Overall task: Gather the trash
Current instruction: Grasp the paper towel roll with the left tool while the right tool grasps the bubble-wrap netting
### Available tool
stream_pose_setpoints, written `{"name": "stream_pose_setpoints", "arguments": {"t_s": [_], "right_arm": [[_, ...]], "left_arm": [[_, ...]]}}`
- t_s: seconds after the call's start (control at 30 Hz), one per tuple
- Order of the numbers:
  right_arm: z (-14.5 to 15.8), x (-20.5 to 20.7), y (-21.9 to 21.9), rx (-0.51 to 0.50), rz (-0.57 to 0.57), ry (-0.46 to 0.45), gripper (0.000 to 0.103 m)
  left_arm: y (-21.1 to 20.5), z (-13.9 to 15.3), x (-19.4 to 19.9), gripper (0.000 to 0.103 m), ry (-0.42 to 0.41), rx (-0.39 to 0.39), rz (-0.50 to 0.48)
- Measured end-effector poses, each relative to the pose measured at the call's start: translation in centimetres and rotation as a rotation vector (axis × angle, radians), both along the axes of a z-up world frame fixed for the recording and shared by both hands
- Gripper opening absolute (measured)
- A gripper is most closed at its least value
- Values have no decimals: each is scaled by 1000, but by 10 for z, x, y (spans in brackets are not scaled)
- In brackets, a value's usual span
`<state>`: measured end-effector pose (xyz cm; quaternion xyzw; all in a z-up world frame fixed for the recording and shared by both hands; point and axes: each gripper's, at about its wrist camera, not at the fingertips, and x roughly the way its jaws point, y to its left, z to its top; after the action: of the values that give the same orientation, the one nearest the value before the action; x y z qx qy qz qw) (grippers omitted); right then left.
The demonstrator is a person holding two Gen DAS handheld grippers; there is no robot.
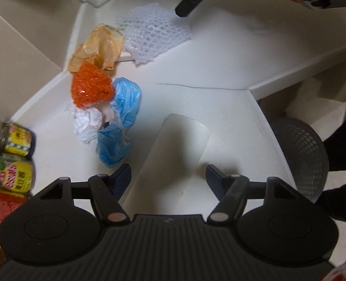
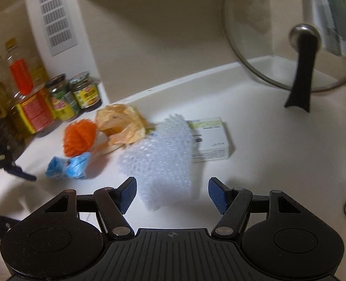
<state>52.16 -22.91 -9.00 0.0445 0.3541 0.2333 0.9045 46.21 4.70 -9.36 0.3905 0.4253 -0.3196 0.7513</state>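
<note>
Home kitchen. White countertop (image 2: 266, 164) meeting beige wall; glass pot lid (image 2: 290, 35) leaning upright at back right corner; oil bottles (image 2: 20, 89) and labelled sauce jars (image 2: 74, 96) grouped at back left edge, beside white vented appliance (image 2: 55, 16).

We see the trash gathered in a loose cluster on the white bench (image 2: 266, 164). A sheet of clear bubble wrap (image 2: 161, 161) lies rumpled, its far edge over a small white carton (image 2: 211, 140) lying flat. Beside it sits a crumpled tan plastic bag (image 2: 121, 124), touching an orange mesh ball (image 2: 79, 138). Just nearer lies a scrunched blue plastic bag (image 1: 123, 121), with crumpled white paper (image 1: 86, 124) against it.
</note>
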Motion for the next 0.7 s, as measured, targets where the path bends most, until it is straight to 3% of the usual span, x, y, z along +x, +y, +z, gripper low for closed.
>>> {"name": "stream_pose_setpoints", "arguments": {"t_s": [0.07, 0.17, 0.37, 0.6, 0.7], "right_arm": [[-1, 2, -1, 3, -18, 3, 68], [-4, 6, -2, 5, -35, 9, 68], [-6, 9, -1, 23, -39, 11, 68], [-6, 17, 10, 15, 16, -14, 68], [-6, 22, 15, 16, 31, -22, 68]], "left_arm": [[1, -1, 6, 65, 33, -8, -3], [4, 1, 17, 52, 86, -41, 66], [10, 7, 16, 50, 174, -168, 251], [-2, 3, 3, 52, 158, -142, 290], [1, 2, 4, 50, 176, -172, 342]]}}
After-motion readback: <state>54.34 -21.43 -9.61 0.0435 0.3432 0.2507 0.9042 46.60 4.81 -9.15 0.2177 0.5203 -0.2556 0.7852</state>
